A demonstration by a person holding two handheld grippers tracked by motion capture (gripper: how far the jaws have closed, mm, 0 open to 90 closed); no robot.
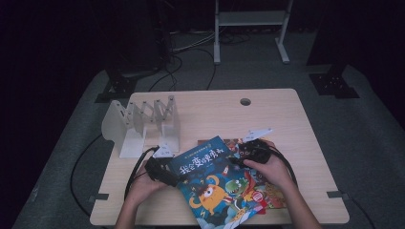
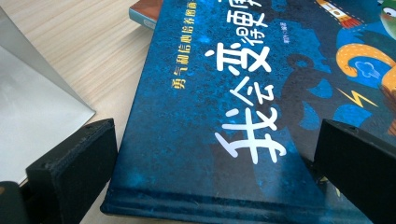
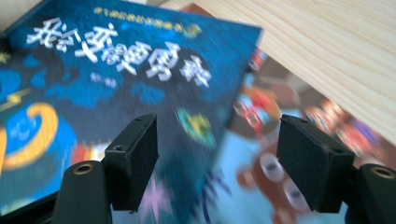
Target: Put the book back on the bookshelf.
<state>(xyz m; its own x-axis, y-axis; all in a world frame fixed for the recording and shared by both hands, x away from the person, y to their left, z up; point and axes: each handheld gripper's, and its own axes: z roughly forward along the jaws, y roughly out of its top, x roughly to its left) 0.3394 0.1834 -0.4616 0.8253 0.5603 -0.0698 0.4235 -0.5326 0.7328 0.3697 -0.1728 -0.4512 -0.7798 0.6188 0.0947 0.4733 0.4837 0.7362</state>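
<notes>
On the wooden bench, seen from the high view, a blue book lies at the near edge, a little turned, on top of a second, colourful book that sticks out at its right side. A white folding rack stands at the left back part of the bench. The left gripper sits at the left edge of the blue book, and the right gripper is over the upper right corner of it, each one carried by a hand that comes from the bottom. From the left gripper view, the spine corner of the blue book lies between the two black fingers, which stand wide apart; one is at the side of the book over the bare bench, the other over the cover, and they do not press on it, so this gripper is released. A white plate of the rack is just beside the left finger. From the right gripper view, which is blurred, the fingers hang above the right edge of the blue book, where the colourful book shows from under it. They are apart with nothing clamped between them, so this gripper also is released.
</notes>
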